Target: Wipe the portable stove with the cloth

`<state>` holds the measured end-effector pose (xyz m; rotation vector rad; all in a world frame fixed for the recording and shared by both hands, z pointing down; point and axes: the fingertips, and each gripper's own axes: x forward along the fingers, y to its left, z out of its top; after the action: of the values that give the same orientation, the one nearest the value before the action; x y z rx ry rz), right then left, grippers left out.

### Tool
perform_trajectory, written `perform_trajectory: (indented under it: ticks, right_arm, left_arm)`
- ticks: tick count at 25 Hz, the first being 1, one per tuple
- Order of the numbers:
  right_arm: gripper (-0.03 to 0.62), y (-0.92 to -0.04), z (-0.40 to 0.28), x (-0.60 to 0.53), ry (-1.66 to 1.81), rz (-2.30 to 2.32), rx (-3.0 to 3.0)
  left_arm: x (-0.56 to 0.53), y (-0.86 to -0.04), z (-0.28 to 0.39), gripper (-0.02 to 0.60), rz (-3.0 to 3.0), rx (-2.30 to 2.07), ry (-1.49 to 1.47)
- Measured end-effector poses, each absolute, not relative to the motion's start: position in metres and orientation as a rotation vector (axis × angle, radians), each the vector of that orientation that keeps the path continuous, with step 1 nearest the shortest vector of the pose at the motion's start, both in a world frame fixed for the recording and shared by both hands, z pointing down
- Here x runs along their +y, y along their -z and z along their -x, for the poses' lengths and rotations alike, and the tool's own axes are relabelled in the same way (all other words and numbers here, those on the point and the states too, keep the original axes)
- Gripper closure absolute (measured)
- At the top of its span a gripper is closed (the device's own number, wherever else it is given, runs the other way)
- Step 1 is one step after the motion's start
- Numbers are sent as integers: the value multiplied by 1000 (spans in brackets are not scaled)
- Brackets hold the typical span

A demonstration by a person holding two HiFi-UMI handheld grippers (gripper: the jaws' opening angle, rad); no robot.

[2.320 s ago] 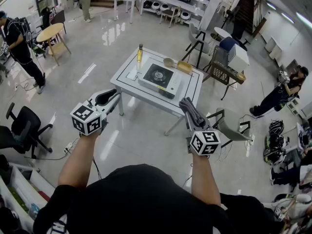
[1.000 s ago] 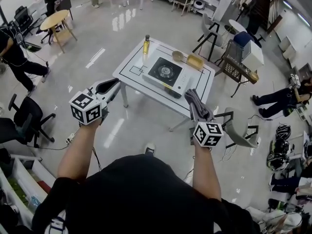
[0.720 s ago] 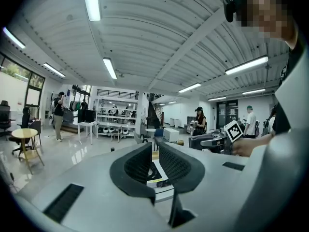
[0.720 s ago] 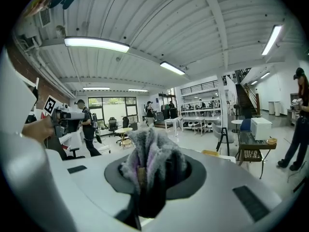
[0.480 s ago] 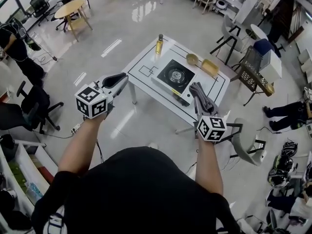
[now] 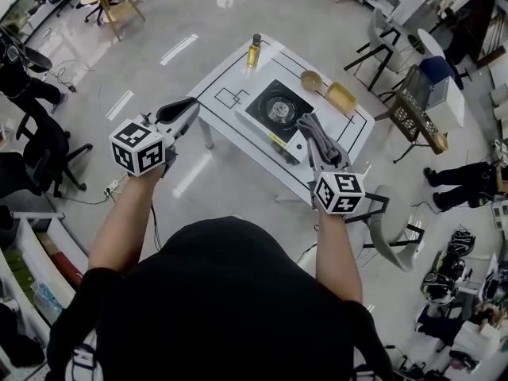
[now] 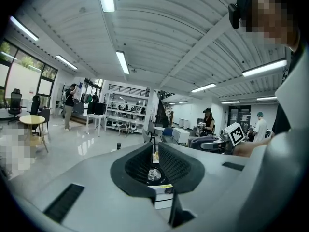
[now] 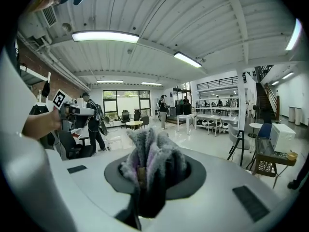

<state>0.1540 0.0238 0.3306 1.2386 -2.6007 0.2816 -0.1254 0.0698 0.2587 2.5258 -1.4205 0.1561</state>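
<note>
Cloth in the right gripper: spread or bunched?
Bunched. The grey cloth is gathered into upright folds, clamped between the jaws of the right gripper in its own view. The head view shows the same crumpled wad.

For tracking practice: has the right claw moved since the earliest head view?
Yes. The right claw holding the cloth has advanced toward the table, now overlapping the stove.

The left tongs (image 6: 187, 109), jaws together, hover over the floor just off the left edge of the white desk (image 6: 226, 74). The right tongs (image 6: 308, 127) clamp a grey cloth (image 6: 319, 145), seen against the near corner of the portable stove (image 6: 278, 111). A bottle (image 6: 254, 51), a bowl (image 6: 310, 79) and a yellow container (image 6: 341, 96) stand beyond the stove.
</note>
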Motion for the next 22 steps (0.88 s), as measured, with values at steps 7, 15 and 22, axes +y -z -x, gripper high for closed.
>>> perform_trajectory:
  ticks: [7, 15, 22]
  right_arm:
    - [479, -354, -137, -9, -283, -1134, -2595]
    - [479, -371, -112, -33, -303, -1109, -2564]
    - [479, -365, -82, -54, -316, -1153, -2534]
  left_arm:
    - [35, -285, 130, 523, -2462, -1431, -139]
    - [8, -307, 148, 525, -2424, -1394, -131]
    - [-25, -309, 175, 528, -2436, -1325, -119]
